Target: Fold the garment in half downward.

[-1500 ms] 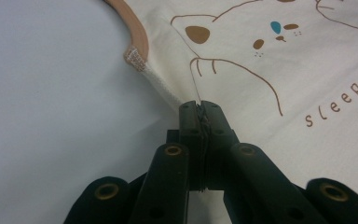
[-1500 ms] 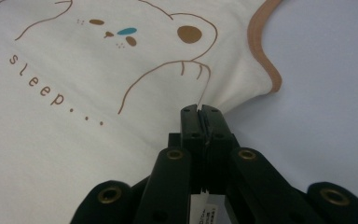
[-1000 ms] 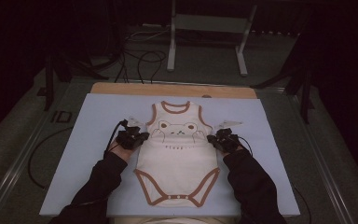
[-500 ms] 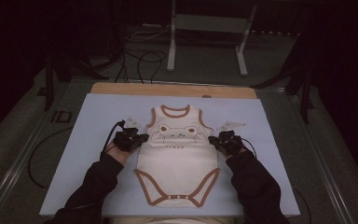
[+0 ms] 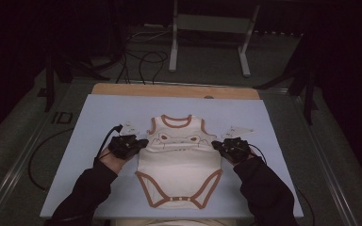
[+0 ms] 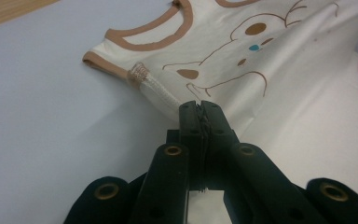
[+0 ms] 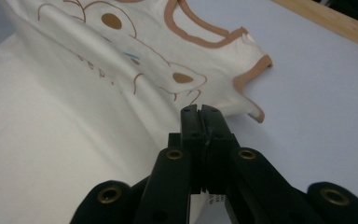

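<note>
A cream baby bodysuit [image 5: 179, 162] with brown trim and a bear face print lies on the pale blue board [image 5: 99, 117], neck end far from me. My left gripper [image 5: 140, 143] is shut on its left side seam just below the armhole [image 6: 158, 91]; the jaws meet on the cloth [image 6: 199, 109]. My right gripper [image 5: 217, 146] is shut on the opposite side edge under the other armhole [image 7: 249, 70], with the jaws pressed together on the fabric [image 7: 200, 112]. The chest part is lifted and creased between the two grips. The snap end [image 5: 178, 200] rests flat near me.
A wooden strip [image 5: 174, 90] runs along the board's far edge. Beyond it stand a metal frame [image 5: 207, 42] and loose cables [image 5: 141, 61] on the dark floor. A cable [image 5: 104, 143] trails from the left gripper. Bare board lies on both sides of the garment.
Both grippers have come a little toward me and up, still holding the bodysuit's sides. Its neck end has slid nearer along the board, and a crease has formed across the chest.
</note>
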`<state>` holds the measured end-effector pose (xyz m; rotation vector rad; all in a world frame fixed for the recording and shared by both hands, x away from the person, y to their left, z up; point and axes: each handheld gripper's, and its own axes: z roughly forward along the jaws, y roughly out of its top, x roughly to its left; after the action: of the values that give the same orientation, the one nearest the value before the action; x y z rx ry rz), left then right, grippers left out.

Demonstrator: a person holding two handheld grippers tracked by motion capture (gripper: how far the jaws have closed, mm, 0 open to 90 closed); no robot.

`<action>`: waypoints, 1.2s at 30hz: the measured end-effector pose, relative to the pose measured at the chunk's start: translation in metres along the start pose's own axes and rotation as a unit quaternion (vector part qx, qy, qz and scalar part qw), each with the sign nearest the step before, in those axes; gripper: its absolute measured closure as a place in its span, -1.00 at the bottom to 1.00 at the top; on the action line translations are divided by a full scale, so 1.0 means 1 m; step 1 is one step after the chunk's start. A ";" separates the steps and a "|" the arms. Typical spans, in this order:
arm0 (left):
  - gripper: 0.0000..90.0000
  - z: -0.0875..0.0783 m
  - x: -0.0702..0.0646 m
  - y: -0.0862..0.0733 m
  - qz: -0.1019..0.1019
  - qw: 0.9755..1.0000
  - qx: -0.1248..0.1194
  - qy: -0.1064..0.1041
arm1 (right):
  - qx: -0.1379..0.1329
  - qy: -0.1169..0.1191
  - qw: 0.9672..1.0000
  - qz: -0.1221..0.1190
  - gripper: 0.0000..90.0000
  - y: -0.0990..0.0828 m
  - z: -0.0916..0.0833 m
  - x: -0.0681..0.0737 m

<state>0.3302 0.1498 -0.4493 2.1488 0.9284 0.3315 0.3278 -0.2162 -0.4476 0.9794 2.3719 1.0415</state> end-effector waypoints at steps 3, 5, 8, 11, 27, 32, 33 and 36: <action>0.99 -0.006 -0.006 -0.003 0.010 1.000 0.002 -0.005 | -0.004 0.003 1.000 -0.003 1.00 -0.001 -0.005 0.004; 0.99 -0.011 -0.011 -0.006 0.015 1.000 0.003 -0.010 | -0.006 0.005 1.000 -0.004 0.99 -0.003 -0.008 0.007; 0.99 -0.015 -0.015 -0.010 0.016 1.000 0.003 -0.014 | -0.009 0.009 1.000 -0.002 0.99 -0.007 -0.014 0.011; 0.99 -0.021 -0.021 -0.014 0.026 1.000 0.004 -0.014 | -0.010 0.013 1.000 -0.005 0.99 -0.010 -0.020 0.016; 0.99 -0.036 -0.047 -0.033 0.045 0.999 0.010 -0.022 | -0.003 0.043 0.999 0.005 0.99 -0.040 -0.033 0.034; 0.99 -0.038 -0.053 -0.040 0.049 0.998 0.008 -0.024 | -0.011 0.050 0.999 0.009 0.99 -0.048 -0.040 0.039; 0.99 -0.038 -0.054 -0.042 0.046 0.999 0.009 -0.027 | -0.008 0.052 0.999 0.009 0.99 -0.049 -0.041 0.040; 0.99 -0.037 -0.056 -0.049 0.043 0.998 0.011 -0.032 | -0.007 0.060 0.998 0.012 0.99 -0.057 -0.041 0.043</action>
<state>0.2475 0.1521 -0.4572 2.2104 0.8083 0.2943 0.2497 -0.2331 -0.4654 0.9667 2.4516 1.1544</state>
